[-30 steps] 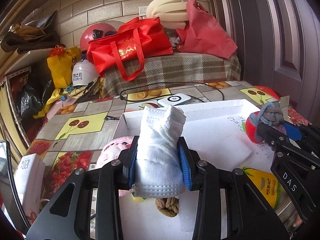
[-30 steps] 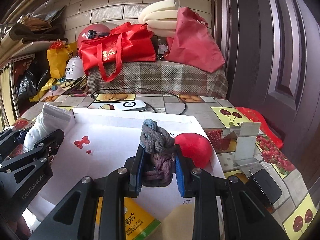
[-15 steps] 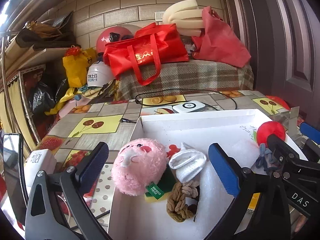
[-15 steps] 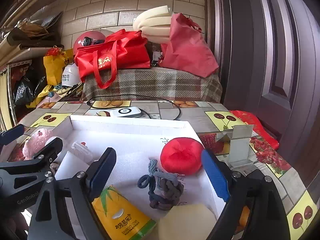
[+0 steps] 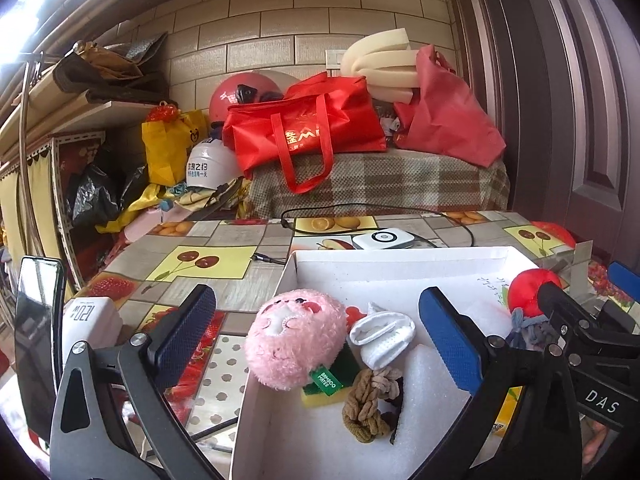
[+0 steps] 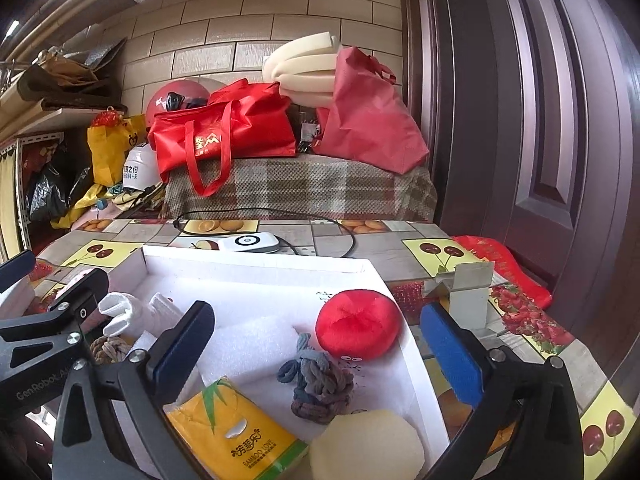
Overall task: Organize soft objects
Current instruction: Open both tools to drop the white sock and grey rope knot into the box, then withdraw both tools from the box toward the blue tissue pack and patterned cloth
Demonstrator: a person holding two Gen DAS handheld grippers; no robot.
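A white foam box [image 5: 400, 258] [image 6: 256, 266] sits on the table. In its left part lie a pink plush ball [image 5: 294, 336], a rolled white sock [image 5: 382, 332] [image 6: 132, 316], a tan knotted rope [image 5: 368, 404] and a green-yellow sponge [image 5: 326, 386]. In its right part lie a red plush ball [image 6: 358, 324] [image 5: 532, 286], a blue-grey knotted rope [image 6: 320, 384], a yellow tissue pack [image 6: 236, 436] and a pale sponge [image 6: 366, 446]. My left gripper [image 5: 316, 344] is open and empty above the plush ball. My right gripper [image 6: 316, 352] is open and empty above the blue-grey rope.
A white device [image 5: 382, 238] with a black cable lies behind the box. A white charger block [image 5: 90, 318] and a dark phone [image 5: 38, 340] stand at the left. A clear holder [image 6: 466, 292] stands right of the box. Red bags [image 5: 304, 128] sit on a plaid-covered bench.
Both grippers opened and pulled back. The left let the white sock drop beside the pink plush; the right let the blue-grey rope drop by the red ball.
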